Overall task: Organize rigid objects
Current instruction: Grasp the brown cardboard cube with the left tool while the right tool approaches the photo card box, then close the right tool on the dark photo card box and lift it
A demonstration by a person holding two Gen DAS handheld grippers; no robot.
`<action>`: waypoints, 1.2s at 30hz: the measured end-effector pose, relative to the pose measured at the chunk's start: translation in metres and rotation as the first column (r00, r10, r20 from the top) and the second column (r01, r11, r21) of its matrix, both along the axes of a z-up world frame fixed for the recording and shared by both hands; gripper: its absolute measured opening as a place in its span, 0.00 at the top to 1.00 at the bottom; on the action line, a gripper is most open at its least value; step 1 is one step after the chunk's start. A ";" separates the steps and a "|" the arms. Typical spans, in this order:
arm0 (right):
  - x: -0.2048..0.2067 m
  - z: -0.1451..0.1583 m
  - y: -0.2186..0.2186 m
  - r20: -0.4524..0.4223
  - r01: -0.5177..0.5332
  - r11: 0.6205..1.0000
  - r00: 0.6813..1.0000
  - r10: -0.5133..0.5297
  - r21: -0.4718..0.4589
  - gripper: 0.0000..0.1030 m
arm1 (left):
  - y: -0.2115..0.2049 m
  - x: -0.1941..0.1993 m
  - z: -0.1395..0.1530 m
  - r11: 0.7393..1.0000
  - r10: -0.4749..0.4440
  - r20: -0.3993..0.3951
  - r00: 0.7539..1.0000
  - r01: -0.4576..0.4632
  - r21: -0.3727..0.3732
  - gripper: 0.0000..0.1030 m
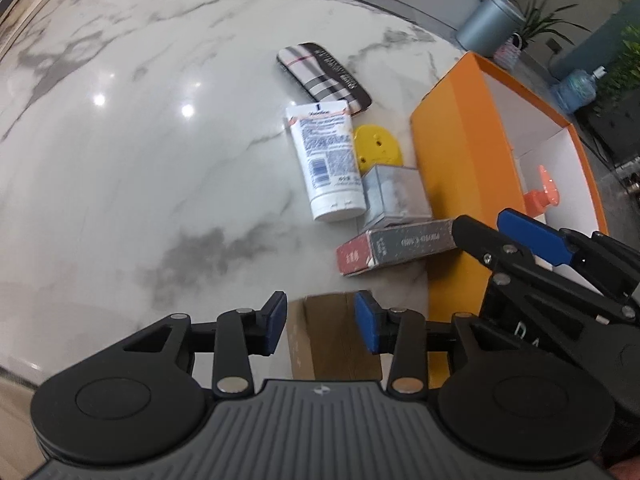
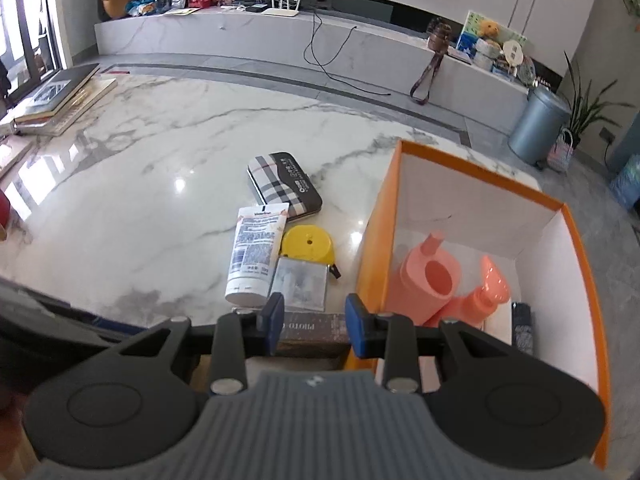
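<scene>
An orange box [image 2: 372, 240] with white inner walls stands on the marble table at the right; it also shows in the left wrist view [image 1: 448, 152]. Inside lie a pink cup [image 2: 426, 284], a pink pump bottle [image 2: 484, 292] and a dark tube [image 2: 522, 328]. Beside the box lie a plaid case [image 2: 284, 184], a white tube [image 2: 256, 252], a yellow tape measure [image 2: 308, 244], a clear square box [image 2: 300, 284] and a dark flat box [image 2: 312, 328]. My right gripper [image 2: 314, 326] is open over the dark flat box. My left gripper [image 1: 320, 322] is open above a brown cardboard box [image 1: 332, 340].
Books [image 2: 60, 96] are stacked at the table's far left. A low marble cabinet [image 2: 280, 36] with a router, cables and clutter runs behind the table. A grey bin [image 2: 538, 120] and plants stand at the right.
</scene>
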State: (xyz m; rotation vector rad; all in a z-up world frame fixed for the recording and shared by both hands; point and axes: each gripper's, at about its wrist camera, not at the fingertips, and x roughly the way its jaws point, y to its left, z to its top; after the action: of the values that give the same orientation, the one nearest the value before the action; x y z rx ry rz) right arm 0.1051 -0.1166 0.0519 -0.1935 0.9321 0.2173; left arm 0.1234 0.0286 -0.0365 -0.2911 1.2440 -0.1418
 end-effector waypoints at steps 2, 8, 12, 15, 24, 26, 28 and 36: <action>0.000 -0.002 -0.001 -0.005 0.000 1.000 1.000 0.000 0.000 0.67 | -0.002 -0.004 -0.002 1.000 0.008 0.001 1.000 -0.008 0.009 0.48; 0.003 -0.005 -0.006 -0.014 -0.006 1.000 1.000 0.006 0.008 0.67 | -0.010 -0.011 -0.003 1.000 -0.006 0.007 1.000 0.006 0.024 0.35; 0.005 -0.007 -0.007 -0.021 -0.025 1.000 0.999 0.025 0.009 0.67 | -0.014 -0.012 -0.007 1.000 -0.015 -0.007 1.000 0.015 0.027 0.32; 0.005 -0.009 -0.005 -0.020 -0.049 0.999 0.999 0.049 0.002 0.67 | -0.019 -0.013 -0.011 0.999 -0.038 -0.020 0.999 0.038 0.035 0.32; 0.011 -0.010 0.007 -0.022 -0.222 0.973 0.975 0.221 -0.063 0.67 | -0.021 -0.011 -0.017 0.995 -0.088 0.000 0.996 0.088 0.044 0.44; 0.013 -0.011 0.010 -0.028 -0.265 0.960 0.964 0.263 -0.094 0.67 | -0.018 -0.009 -0.017 0.995 -0.094 0.002 0.996 0.094 0.044 0.44; 0.014 -0.015 0.013 -0.041 -0.307 0.943 0.952 0.304 -0.128 0.67 | -0.013 -0.005 -0.016 0.995 -0.089 0.005 0.996 0.089 0.055 0.44; 0.015 -0.035 0.024 -0.095 -0.439 0.867 0.898 0.429 -0.234 0.67 | 0.004 0.007 -0.018 0.993 -0.107 0.080 0.991 0.102 0.055 0.45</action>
State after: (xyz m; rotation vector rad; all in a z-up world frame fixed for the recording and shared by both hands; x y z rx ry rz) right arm 0.1201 -0.0930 0.0164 -0.6396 0.9453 0.5238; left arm 0.1308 0.0321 -0.0541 -0.1739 1.1788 -0.2099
